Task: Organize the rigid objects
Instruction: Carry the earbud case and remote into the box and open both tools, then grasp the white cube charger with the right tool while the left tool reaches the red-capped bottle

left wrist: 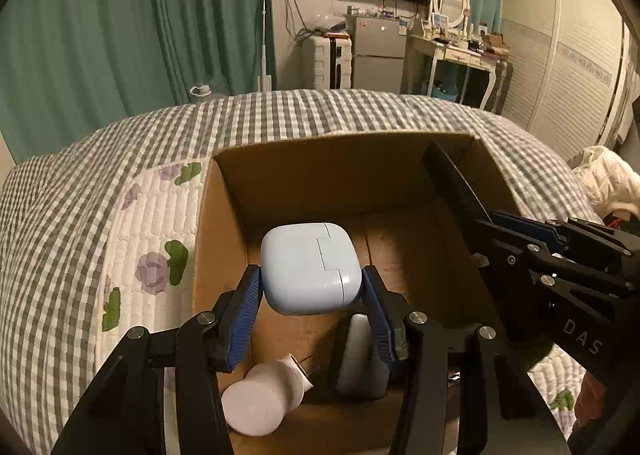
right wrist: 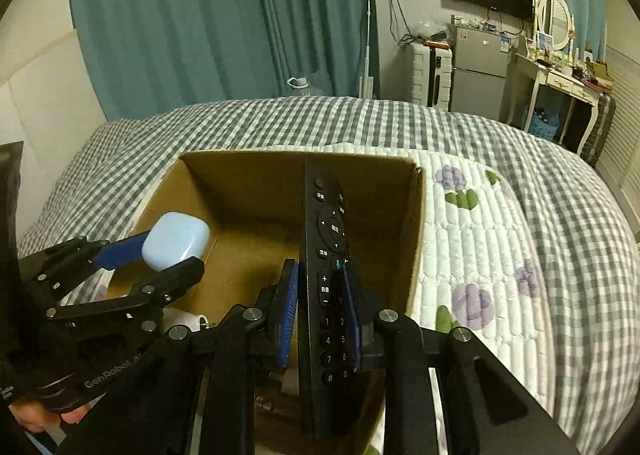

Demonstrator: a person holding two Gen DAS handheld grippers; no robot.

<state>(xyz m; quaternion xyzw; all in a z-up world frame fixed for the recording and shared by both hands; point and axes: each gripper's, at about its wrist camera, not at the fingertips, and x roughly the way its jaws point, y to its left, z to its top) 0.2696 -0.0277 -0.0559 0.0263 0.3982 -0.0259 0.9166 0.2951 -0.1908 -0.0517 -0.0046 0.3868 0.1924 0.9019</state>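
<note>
My left gripper (left wrist: 311,287) is shut on a light blue earbud case (left wrist: 310,267) and holds it above the inside of an open cardboard box (left wrist: 320,175). It also shows in the right wrist view (right wrist: 176,241). My right gripper (right wrist: 320,287) is shut on a black remote control (right wrist: 326,275), held on edge over the box's right part (right wrist: 416,235); the remote shows in the left wrist view (left wrist: 456,183). Inside the box lie a pale pink plug-shaped object (left wrist: 264,399) and a white object (left wrist: 360,359).
The box sits on a bed with a grey checked cover (left wrist: 120,159) and a white floral quilt (right wrist: 480,255). Teal curtains (left wrist: 120,15), a small fridge (left wrist: 378,51), a dressing table (left wrist: 456,51) and a wardrobe (left wrist: 560,75) stand beyond the bed.
</note>
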